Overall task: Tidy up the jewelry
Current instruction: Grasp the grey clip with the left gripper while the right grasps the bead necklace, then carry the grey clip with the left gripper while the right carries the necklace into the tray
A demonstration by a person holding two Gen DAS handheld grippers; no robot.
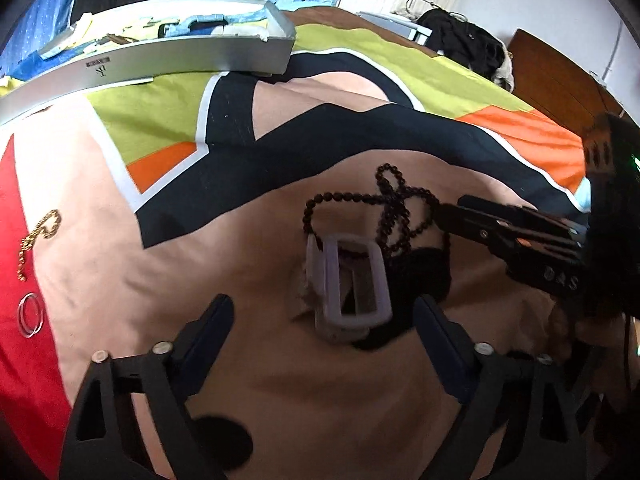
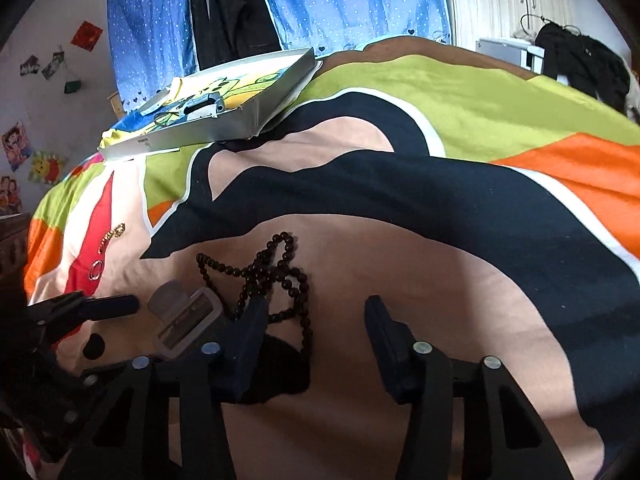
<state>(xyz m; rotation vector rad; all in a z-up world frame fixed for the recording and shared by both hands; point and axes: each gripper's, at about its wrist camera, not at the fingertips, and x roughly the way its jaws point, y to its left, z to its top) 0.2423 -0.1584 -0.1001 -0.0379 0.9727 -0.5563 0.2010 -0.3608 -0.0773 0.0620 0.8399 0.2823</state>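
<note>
On bedspread (image 1: 248, 360), tangled black bead necklace (image 1: 384, 208)

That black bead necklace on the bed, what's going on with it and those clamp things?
A person is tidying jewelry on a colorful bedspread, holding a two-finger gripper in each hand. Both are open and hold nothing. The left gripper hovers around a small clear plastic box, and the right gripper sits by the black bead necklace. A gold chain and rings lie off to the side, and a silver tray waits farther back.
</note>
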